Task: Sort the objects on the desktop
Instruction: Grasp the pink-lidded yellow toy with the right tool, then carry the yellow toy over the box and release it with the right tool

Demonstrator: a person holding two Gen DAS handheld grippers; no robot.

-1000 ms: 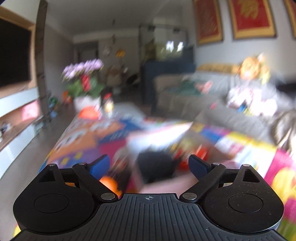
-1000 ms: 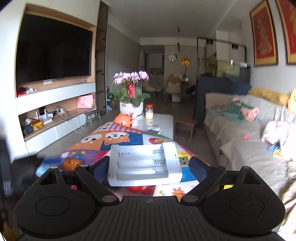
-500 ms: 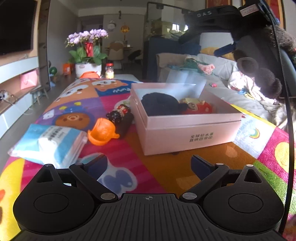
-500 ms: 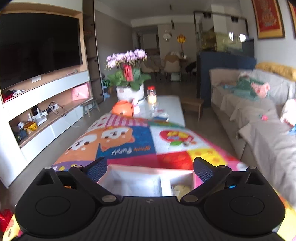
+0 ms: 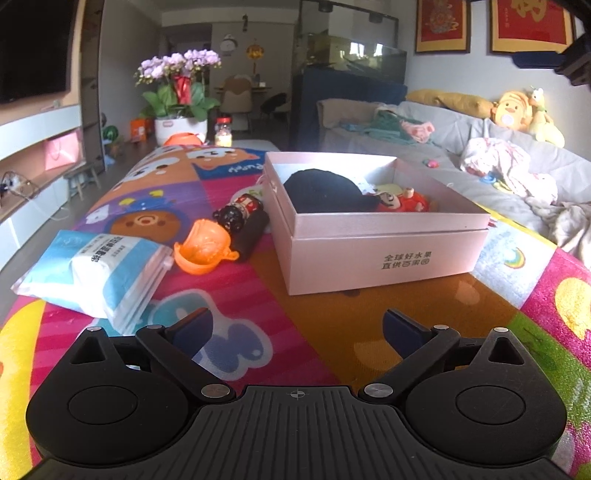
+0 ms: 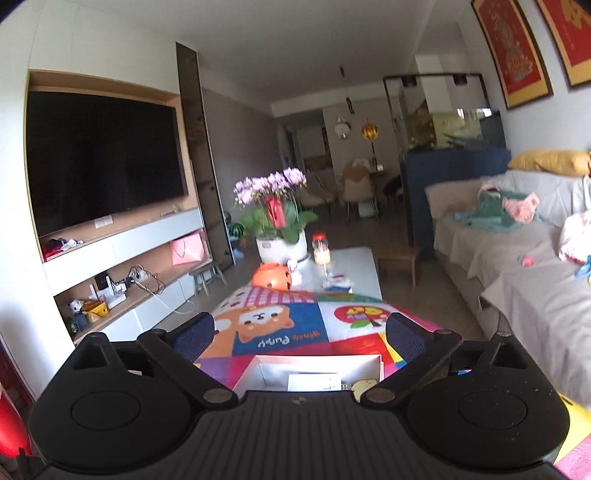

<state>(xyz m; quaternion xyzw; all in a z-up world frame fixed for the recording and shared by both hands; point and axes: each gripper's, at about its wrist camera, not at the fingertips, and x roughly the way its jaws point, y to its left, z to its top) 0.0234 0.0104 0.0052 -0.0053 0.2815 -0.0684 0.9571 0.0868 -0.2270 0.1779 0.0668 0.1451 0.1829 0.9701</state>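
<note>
My left gripper (image 5: 295, 332) sits wide open and empty above the play mat (image 5: 258, 295), short of the pink box's (image 5: 388, 254) near wall. My right gripper (image 6: 299, 339), fingers spread, holds nothing over that box's far rim. The tissue pack (image 5: 96, 269), orange cap (image 5: 203, 247) and dark bottle (image 5: 240, 218) lie left of the box.

We count one pink box (image 5: 384, 254), one tissue pack (image 5: 92, 273), one orange cap (image 5: 203, 253), one dark bottle (image 5: 242, 218), one black cloth (image 5: 325, 192), one red toy (image 5: 404, 201) and two framed pictures (image 5: 443, 26).

daylight, soft | both views sharp | fisheye bending edges | corners dark
</note>
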